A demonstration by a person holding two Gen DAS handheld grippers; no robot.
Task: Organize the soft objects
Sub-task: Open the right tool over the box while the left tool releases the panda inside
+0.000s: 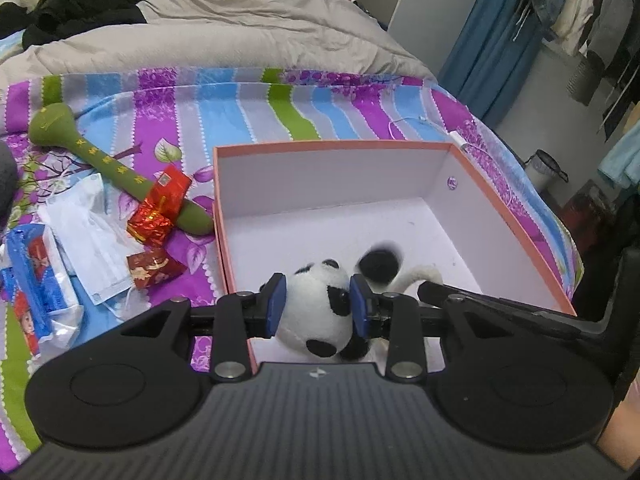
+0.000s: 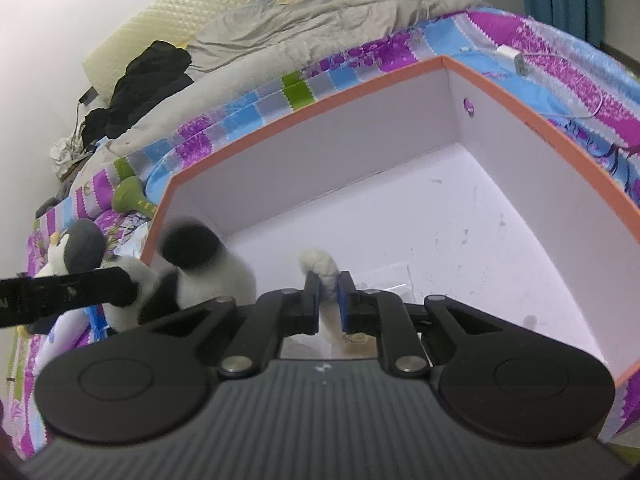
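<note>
My left gripper (image 1: 318, 306) is shut on the head of a black-and-white plush panda (image 1: 320, 312) and holds it over the near part of an open box (image 1: 500, 200) with an orange rim and white inside. My right gripper (image 2: 328, 300) is shut on a white fluffy part of a plush (image 2: 320, 266), likely the same panda; its body (image 2: 200, 272) shows at the left with the other gripper's finger on it. The box (image 2: 400, 208) lies on a striped bedsheet. A grey-and-white plush penguin (image 2: 76, 252) lies left of the box.
A green padded stick (image 1: 100, 156), red wrapped packets (image 1: 160, 208), a face mask (image 1: 96, 248) and blue packets (image 1: 32, 280) lie left of the box. A grey duvet (image 1: 240, 28) and black clothes (image 1: 80, 0) lie behind. A white cable (image 1: 440, 128) lies by the far right corner.
</note>
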